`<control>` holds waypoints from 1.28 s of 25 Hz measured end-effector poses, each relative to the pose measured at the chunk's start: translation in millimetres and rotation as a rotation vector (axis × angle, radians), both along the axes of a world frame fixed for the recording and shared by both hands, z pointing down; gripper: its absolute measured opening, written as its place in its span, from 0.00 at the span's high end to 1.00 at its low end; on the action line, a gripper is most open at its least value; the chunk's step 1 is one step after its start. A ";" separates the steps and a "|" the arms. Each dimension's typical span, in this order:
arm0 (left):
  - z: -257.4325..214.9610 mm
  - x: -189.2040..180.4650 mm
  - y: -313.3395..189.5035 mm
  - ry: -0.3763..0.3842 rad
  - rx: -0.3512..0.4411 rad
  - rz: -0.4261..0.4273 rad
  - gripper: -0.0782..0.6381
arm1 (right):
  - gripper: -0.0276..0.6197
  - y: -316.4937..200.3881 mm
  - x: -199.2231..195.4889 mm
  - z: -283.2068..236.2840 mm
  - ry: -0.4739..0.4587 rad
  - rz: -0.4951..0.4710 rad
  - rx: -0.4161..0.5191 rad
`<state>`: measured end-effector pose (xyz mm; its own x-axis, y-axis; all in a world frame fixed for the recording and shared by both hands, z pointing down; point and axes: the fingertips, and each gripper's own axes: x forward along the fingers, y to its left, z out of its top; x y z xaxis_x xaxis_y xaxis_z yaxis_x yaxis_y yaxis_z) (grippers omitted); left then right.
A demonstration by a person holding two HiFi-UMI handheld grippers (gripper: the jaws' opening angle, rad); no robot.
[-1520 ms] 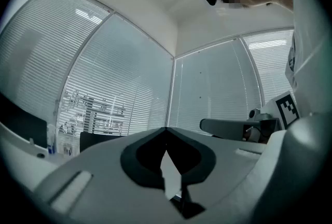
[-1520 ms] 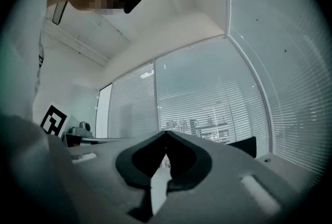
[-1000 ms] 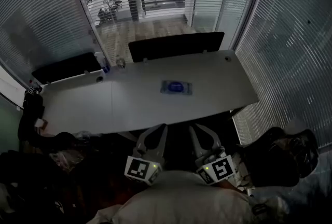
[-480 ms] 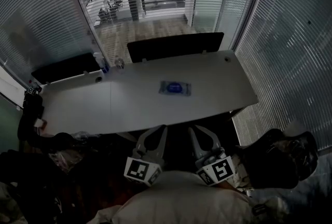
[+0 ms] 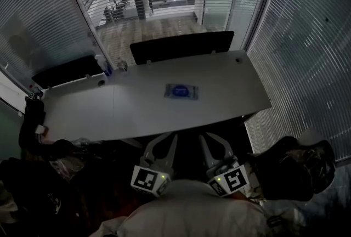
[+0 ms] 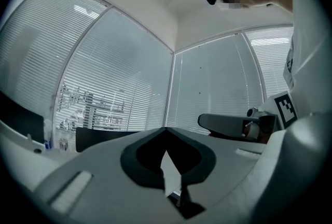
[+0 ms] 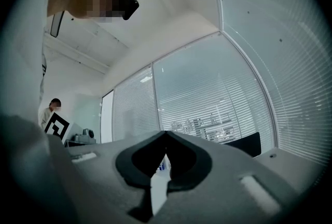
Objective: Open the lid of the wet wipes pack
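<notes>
The wet wipes pack [image 5: 181, 91], pale with a blue label, lies flat near the middle of the white table [image 5: 230, 93], its lid down. Both grippers hang low in front of my body, short of the table's near edge and well away from the pack. My left gripper [image 5: 171, 136] has its jaws shut tip to tip with nothing between them, as the left gripper view [image 6: 166, 129] also shows. My right gripper [image 5: 203, 136] is shut and empty too, its tips meeting in the right gripper view [image 7: 166, 133]. Neither gripper view shows the pack.
Two dark chair backs [image 5: 181, 46] [image 5: 68, 71] stand along the table's far side, with small bottles [image 5: 104, 66] at the far left corner. A black office chair [image 5: 296, 170] sits to my right. Dark clutter [image 5: 38, 137] lies left. Glass walls with blinds surround the table.
The table and the pack have drifted slightly up and left in the head view. Both grippers keep their place side by side at the bottom, still shut.
</notes>
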<state>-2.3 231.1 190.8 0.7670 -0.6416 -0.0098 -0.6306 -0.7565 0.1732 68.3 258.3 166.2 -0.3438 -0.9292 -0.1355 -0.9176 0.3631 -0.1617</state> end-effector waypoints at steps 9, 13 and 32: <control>2.2 31.3 10.8 -0.001 -0.002 -0.007 0.89 | 0.96 10.7 31.3 7.5 -0.006 -0.011 -0.007; 3.9 33.9 13.3 -0.006 -0.009 -0.018 0.89 | 0.96 12.3 35.6 10.7 -0.009 -0.016 -0.015; 9.0 17.6 -32.8 0.014 -0.022 -0.065 0.89 | 0.96 -32.6 29.8 15.6 -0.008 -0.035 -0.023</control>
<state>15.3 198.3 199.8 0.7239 -0.6899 -0.0054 -0.6754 -0.7102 0.1986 98.1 225.6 181.8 -0.3751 -0.9195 -0.1173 -0.9032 0.3911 -0.1771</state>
